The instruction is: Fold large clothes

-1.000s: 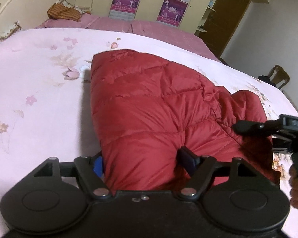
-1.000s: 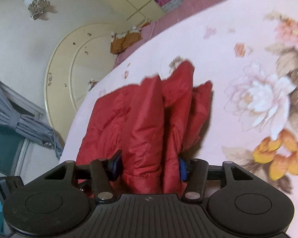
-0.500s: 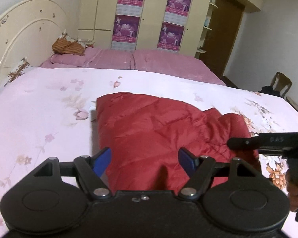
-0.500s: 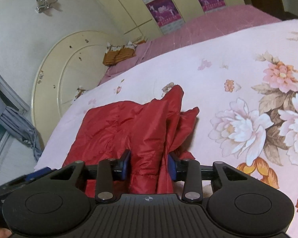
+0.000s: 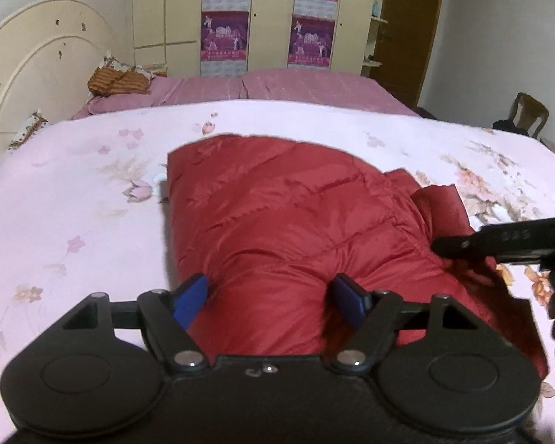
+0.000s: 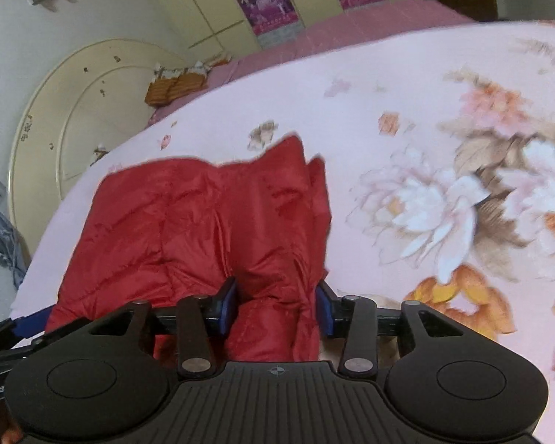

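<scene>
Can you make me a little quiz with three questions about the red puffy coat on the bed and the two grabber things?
1. True or false: the red jacket lies on a blue striped bedspread.
2. Which gripper has a thick bunch of jacket fabric squeezed between its blue pads: A, the left gripper, or B, the right gripper?
3. Fill in the missing word: the bedspread under the jacket is pink and printed with ____.

Key
1. False. The bedspread is pale pink with a floral print.
2. B. The right pads press on a bundle of fabric; the left pads stand wide apart with the jacket bulging between them.
3. Flowers.
</scene>
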{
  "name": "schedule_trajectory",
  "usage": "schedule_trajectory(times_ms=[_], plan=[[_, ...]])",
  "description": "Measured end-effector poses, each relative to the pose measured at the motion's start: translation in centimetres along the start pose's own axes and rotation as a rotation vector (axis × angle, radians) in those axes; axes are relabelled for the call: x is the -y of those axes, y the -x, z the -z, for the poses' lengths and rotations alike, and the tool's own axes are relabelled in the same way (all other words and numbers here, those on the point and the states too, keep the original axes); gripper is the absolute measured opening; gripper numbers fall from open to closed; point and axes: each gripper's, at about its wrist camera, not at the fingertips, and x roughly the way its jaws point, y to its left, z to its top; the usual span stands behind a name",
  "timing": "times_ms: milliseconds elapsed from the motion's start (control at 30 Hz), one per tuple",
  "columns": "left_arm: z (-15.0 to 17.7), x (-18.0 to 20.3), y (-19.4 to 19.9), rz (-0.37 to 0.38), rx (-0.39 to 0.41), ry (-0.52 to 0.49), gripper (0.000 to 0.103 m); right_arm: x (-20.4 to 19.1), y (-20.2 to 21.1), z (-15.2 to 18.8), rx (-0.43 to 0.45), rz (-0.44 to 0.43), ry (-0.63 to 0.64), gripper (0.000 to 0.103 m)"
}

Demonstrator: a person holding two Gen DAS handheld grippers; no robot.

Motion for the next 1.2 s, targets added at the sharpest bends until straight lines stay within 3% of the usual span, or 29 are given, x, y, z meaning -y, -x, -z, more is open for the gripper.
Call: schedule_trajectory(times_ms=[167,300,633,967,1200], plan=[[1.1,0.4,3.3,0.041,0.025,0.001,0.071,-2.6,6.3,1.2,0.119,-0.004,0.121,0.042],[2.8,1.1,5.1,0.08,0.015,0.01,0.071,-5.1,8.6,3.7,0.111,-0.034,0.22,0.042],[5.8,0.7,4.5,0.052,-0.036,0.041,0.076,-6.5,5.2,9.2,-0.028,0.028,0.317,0.042],[5.6,0.0,3.1,0.045,-0.071,0.062,0.077,-5.8,2.7,10.5,-0.077,0.053,0.4,0.041],[4.7,0.2,3.3,0.025,-0.085,0.096,0.081,-5.4,3.1,9.4,-0.099,0.027,0.364,0.042]])
